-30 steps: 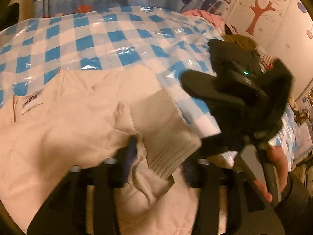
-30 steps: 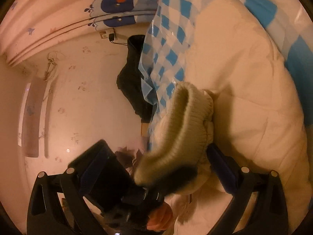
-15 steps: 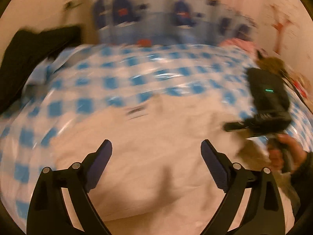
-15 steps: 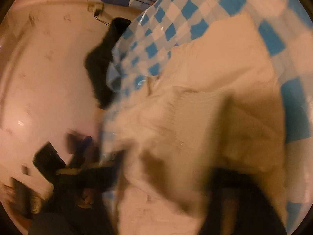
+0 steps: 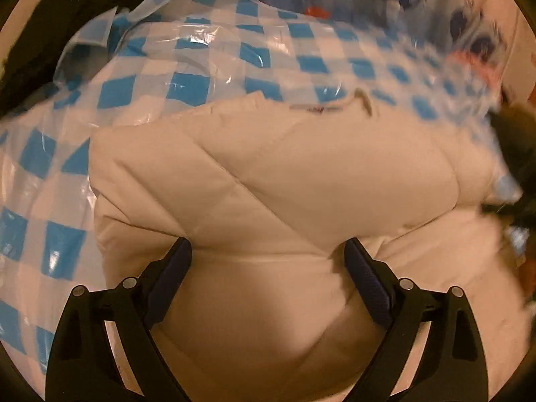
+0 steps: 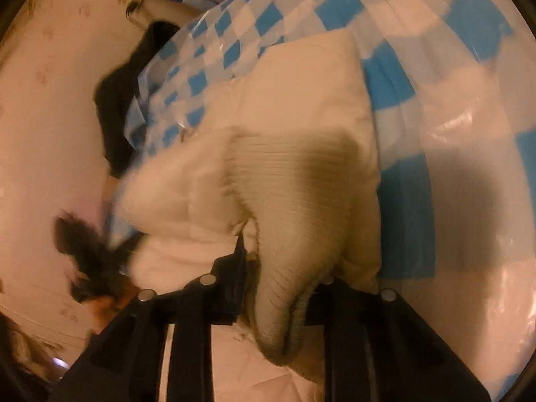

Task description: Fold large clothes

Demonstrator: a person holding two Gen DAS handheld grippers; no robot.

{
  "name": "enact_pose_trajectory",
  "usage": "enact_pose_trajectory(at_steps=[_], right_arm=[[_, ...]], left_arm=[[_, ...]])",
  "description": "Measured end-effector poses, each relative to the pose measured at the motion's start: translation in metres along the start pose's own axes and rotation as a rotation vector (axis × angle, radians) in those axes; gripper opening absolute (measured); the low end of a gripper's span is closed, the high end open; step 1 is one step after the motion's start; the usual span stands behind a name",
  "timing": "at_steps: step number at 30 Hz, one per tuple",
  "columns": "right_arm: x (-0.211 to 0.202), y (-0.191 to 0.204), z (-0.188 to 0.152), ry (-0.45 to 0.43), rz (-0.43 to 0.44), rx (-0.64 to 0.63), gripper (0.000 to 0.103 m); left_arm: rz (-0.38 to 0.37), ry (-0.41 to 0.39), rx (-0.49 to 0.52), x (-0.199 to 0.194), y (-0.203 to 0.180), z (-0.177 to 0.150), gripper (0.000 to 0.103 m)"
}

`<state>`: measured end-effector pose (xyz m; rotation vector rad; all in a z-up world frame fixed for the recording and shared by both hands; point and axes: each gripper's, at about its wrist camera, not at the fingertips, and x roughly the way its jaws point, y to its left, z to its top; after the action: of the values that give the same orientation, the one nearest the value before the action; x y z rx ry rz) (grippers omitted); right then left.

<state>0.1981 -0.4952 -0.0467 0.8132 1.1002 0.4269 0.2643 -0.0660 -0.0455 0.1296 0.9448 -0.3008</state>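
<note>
R gripper (image 6: 281, 288) jaws easing apart w/ jacket (image 5: 301, 181) knit cuff (image 6: 301, 221) between them, L gripper (image 5: 268, 268) wide, empty over jacket; risk: cuff slips, fold springs open.

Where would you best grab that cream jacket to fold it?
Probably by the ribbed cuff at the sleeve end, from the near side. It is a thick, firm edge that sticks out from the puffy jacket. The right gripper has it between its fingers, jaws opening.

Cream jacket (image 5: 301, 174), seemingly ribbed cuff (image 6: 301, 201), on blue-and-white checked sheet (image 5: 201, 63).
</note>
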Motion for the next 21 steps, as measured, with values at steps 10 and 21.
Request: enact_pose_trajectory(at_steps=[10, 21], right_arm=[[-0.081, 0.067, 0.003, -0.305, -0.067, -0.223, 0.069], [0.012, 0.048, 0.026, -0.034, -0.175, -0.136, 0.072]], left_arm=[[-0.024, -0.142, -0.041, -0.042, 0.008, 0.025, 0.089], [0.006, 0.021, -0.037, -0.01, 0.014, 0.013, 0.09]])
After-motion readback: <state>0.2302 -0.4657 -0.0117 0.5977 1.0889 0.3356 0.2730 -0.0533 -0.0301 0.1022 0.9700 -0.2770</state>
